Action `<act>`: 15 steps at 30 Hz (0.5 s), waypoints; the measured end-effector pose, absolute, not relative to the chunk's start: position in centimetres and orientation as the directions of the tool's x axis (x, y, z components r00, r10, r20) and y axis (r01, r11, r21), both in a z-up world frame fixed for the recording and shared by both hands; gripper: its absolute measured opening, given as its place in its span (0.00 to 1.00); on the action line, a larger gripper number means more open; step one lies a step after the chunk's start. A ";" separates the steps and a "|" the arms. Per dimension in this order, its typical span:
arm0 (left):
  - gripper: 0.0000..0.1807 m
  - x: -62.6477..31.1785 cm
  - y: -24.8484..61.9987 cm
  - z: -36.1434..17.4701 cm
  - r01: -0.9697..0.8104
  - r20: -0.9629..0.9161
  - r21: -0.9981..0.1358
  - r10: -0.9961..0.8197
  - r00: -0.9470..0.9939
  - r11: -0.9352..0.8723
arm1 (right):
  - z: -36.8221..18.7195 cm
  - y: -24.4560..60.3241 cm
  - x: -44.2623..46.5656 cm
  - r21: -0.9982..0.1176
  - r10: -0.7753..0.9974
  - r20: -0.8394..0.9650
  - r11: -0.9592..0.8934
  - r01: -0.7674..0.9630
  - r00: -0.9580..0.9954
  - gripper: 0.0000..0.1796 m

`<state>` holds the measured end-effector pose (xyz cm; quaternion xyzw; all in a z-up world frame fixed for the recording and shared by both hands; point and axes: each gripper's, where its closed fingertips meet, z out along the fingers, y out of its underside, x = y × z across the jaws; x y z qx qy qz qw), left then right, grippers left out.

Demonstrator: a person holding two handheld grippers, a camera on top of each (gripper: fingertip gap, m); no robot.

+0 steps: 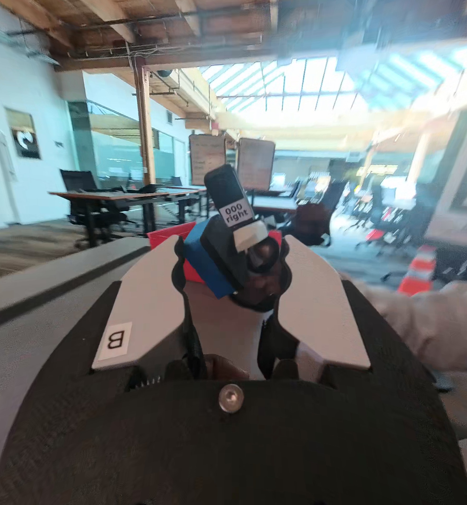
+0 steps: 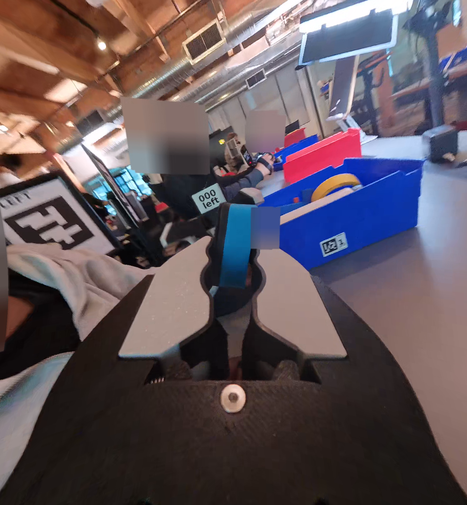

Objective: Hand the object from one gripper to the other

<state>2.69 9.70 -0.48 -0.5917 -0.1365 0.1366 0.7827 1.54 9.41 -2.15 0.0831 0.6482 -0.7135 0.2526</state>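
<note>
A roll of blue tape (image 1: 199,262) with a dark side wall is held in the air between the two grippers, which face each other. My left gripper (image 1: 231,246) has its jaws on either side of the roll, pads touching it. The right gripper's black camera body with a white label (image 1: 236,214) sits just behind the roll. In the right wrist view the roll (image 2: 236,251) stands edge-on, and my right gripper (image 2: 233,250) is shut on its flat sides. The left gripper's labelled body (image 2: 207,199) shows behind it, its fingers hidden.
A grey table (image 2: 404,300) lies to the right with a blue bin (image 2: 363,218) holding a yellow tape roll (image 2: 336,185), and a red bin (image 2: 322,158) beyond. A light sleeve (image 1: 431,328) reaches in. An orange cone (image 1: 420,270), desks and chairs (image 1: 95,205) stand farther off. Both grippers' tips are close together, under 4 cm apart.
</note>
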 end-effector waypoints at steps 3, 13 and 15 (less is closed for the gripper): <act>0.36 2.5 8.9 0.3 0.073 0.191 -0.929 0.301 0.934 0.362 | -2.0 9.2 1.6 -0.911 -0.230 -0.384 -0.062 0.407 -0.894 0.13; 0.35 2.0 9.5 -0.6 0.137 0.254 -0.924 0.306 0.917 0.358 | 0.1 10.4 1.9 -0.927 -0.257 -0.274 -0.185 0.325 -0.927 0.13; 0.27 2.4 9.8 -0.8 0.139 0.246 -0.929 0.290 0.925 0.345 | -0.3 9.8 2.4 -0.940 -0.264 -0.260 -0.151 0.306 -0.929 0.13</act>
